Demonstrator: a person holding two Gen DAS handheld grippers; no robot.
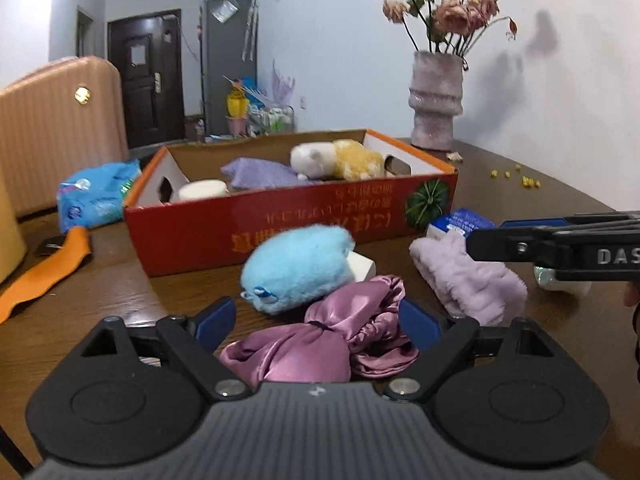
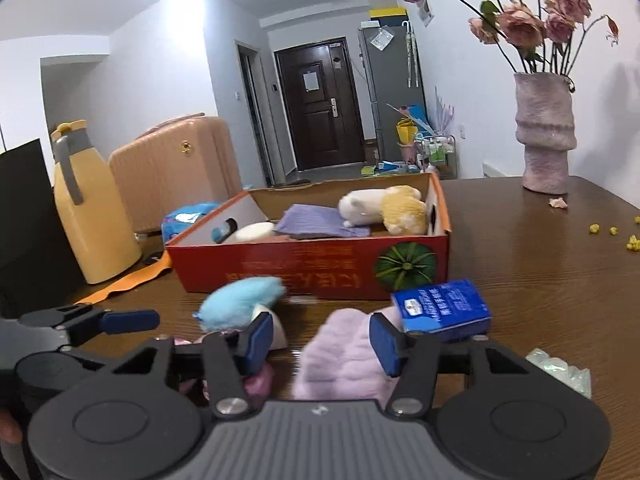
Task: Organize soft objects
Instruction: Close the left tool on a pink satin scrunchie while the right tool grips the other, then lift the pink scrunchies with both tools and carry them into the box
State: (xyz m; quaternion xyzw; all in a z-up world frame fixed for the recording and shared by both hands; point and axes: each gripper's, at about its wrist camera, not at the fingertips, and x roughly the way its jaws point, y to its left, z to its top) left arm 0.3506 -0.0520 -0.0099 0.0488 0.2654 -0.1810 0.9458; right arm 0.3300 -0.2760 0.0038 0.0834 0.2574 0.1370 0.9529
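The left tool (image 1: 316, 322) is low over the brown bench (image 1: 540, 208), and its blue fingers (image 1: 216, 320) are wide apart. The shiny purple cloth (image 1: 320, 340) lies between them, not pinched. Just past it sits the fluffy blue toy (image 1: 296, 268), close to the front wall of the red box (image 1: 288, 232). There is only a thin strip of bench between the toy and the box.

The right tool (image 2: 324, 342) is open too. The soft lilac band (image 2: 348, 356) lies between its fingers (image 2: 386, 344), and I cannot tell if they touch it. The blue tissue pack (image 2: 442, 308) is just beside the band, near the box corner.

Inside the box lie a purple cloth (image 2: 316, 220), a white and yellow plush (image 2: 384, 208) and a white round thing (image 2: 252, 232).

To the right, the bench is wide and bare up to the vase (image 2: 544, 136). Only some yellow crumbs (image 2: 612, 232) lie there. On the left, an orange strip (image 1: 44, 272) reaches toward the bench edge.
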